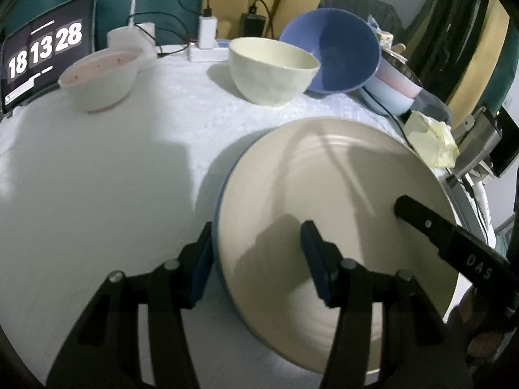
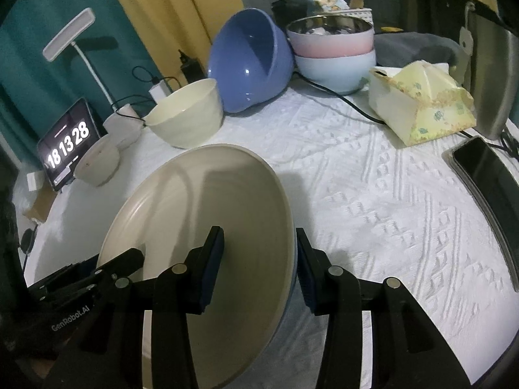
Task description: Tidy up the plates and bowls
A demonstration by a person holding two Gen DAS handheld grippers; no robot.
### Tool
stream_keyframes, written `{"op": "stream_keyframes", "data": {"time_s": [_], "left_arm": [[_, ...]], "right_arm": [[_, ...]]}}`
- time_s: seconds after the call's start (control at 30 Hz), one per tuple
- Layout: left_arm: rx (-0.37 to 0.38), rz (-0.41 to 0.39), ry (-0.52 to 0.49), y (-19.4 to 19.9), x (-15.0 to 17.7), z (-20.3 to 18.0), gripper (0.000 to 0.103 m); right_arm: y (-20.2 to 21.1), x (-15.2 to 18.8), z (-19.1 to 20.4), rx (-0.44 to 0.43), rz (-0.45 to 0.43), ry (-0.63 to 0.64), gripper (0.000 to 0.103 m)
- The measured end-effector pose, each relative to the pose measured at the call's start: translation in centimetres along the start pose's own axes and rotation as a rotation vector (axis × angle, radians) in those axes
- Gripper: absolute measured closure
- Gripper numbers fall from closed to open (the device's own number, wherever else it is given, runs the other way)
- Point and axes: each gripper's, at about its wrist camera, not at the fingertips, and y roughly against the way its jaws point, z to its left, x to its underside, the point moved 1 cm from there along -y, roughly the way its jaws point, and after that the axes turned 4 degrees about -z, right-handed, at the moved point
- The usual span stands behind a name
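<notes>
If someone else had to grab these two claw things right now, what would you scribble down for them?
Left gripper: straddles the big beige plate's left rim; contact unclear.
Right gripper: straddles the same plate's right rim.
Cream bowl, tipped blue bowl and small white bowl stand apart at the back; pink bowl nested in pale blue bowl.
Done: one nested pair.
Left: place plate, stack loose bowls.

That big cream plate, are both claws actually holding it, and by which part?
Yes. The left gripper clamps the plate at its left rim, the right gripper at the opposite rim, one finger inside and one outside.
</notes>
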Motion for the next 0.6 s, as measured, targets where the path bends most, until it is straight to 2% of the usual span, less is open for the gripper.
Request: {"op": "stream_keyframes", "data": {"time_s": [0.6], "left_arm": [[-0.038,-0.049,0.102,3.5,0.8,7.0,0.049]], "right_arm": [[-0.5,0.3,8.0,-0.035,0.015,0.117,0.058]]}}
